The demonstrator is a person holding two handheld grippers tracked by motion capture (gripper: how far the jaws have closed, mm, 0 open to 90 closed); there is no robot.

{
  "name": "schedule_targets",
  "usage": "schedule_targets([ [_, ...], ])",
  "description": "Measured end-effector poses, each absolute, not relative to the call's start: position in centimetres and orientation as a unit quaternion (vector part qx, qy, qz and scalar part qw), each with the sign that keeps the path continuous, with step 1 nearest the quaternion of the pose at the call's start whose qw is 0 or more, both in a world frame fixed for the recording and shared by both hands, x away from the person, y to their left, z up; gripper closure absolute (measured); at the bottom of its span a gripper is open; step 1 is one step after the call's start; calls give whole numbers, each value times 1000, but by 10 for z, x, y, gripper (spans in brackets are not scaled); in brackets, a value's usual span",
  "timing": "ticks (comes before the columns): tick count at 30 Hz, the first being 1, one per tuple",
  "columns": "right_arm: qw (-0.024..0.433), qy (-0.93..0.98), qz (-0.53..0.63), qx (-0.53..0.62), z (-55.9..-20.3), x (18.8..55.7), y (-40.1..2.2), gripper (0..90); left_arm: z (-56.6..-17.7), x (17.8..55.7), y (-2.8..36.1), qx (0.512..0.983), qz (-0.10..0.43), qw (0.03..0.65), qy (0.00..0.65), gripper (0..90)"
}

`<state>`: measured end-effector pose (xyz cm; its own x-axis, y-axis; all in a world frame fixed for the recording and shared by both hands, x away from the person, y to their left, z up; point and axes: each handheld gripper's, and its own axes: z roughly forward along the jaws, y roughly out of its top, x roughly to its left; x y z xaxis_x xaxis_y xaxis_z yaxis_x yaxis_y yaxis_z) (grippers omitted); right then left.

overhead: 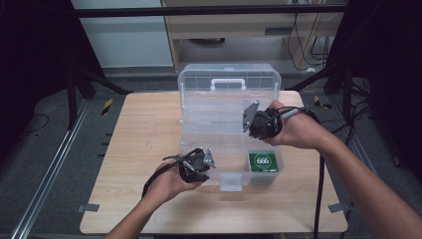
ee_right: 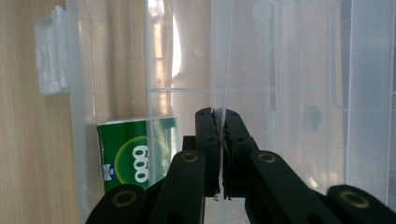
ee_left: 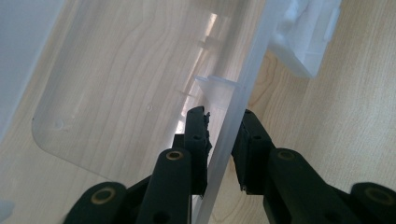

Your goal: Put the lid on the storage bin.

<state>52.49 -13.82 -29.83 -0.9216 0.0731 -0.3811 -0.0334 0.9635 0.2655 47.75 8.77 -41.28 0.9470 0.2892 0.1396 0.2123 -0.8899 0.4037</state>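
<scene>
So, clear plastic box (overhead: 219, 99) on pale wood table (overhead: 139, 149): left gripper (ee_left: 224, 135) pinches its front wall, right gripper (ee_right: 218, 126) clamps a thin divider (ee_right: 219, 70).

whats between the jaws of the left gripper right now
In the left gripper view, the front wall of the clear plastic box stands between the jaws of the left gripper; one jaw is inside the box, the other outside over the wooden table.

From the high view we look fwd and down over the whole worktop (overhead: 149, 144), while both gripper views sit v. close along their own black jaws, left one at the clear box (ee_left: 140, 93) front wall, right one inside it, sharing box, latch and wood w/ the high view.
</scene>
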Motion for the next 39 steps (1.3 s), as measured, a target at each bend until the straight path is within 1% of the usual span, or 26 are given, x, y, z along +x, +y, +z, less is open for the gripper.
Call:
schedule_targets([
  [6, 191, 972, 137, 8, -302, 516, -140, 870, -414, 477, 88, 966, 95, 205, 130, 758],
  [7, 190, 972, 136, 5, -303, 515, -140, 869, -414, 473, 88, 962, 93, 204, 154, 757],
  [9, 185, 973, 138, 4, -305, 513, -141, 866, -414, 476, 88, 965, 99, 205, 130, 755],
  [10, 183, 973, 139, 3, -305, 512, -142, 865, -415, 471, 88, 962, 98, 204, 156, 754],
  [11, 184, 973, 138, 1, -306, 512, -142, 862, -415, 471, 88, 960, 98, 206, 160, 754],
  [13, 183, 973, 139, 2, -307, 510, -142, 861, -414, 472, 88, 962, 102, 206, 147, 752],
  [16, 183, 973, 140, 1, -308, 509, -143, 858, -415, 469, 88, 960, 101, 208, 159, 750],
  [17, 183, 973, 141, 1, -308, 509, -143, 857, -414, 471, 88, 962, 105, 207, 143, 750],
  [19, 182, 973, 143, 1, -308, 510, -144, 858, -415, 470, 88, 960, 104, 212, 152, 748],
  [30, 179, 974, 140, -1, -309, 508, -144, 852, -415, 468, 91, 956, 111, 226, 152, 740],
  [32, 180, 973, 142, -1, -309, 507, -145, 851, -414, 464, 92, 951, 115, 233, 167, 724],
  [34, 180, 973, 143, -1, -310, 507, -146, 851, -408, 458, 95, 943, 120, 253, 178, 664],
  [35, 181, 973, 143, -2, -310, 506, -146, 851, -402, 459, 98, 944, 133, 259, 154, 653],
  [39, 181, 972, 146, -1, -310, 506, -147, 850, -377, 449, 113, 932, 122, 300, 162, 588],
])
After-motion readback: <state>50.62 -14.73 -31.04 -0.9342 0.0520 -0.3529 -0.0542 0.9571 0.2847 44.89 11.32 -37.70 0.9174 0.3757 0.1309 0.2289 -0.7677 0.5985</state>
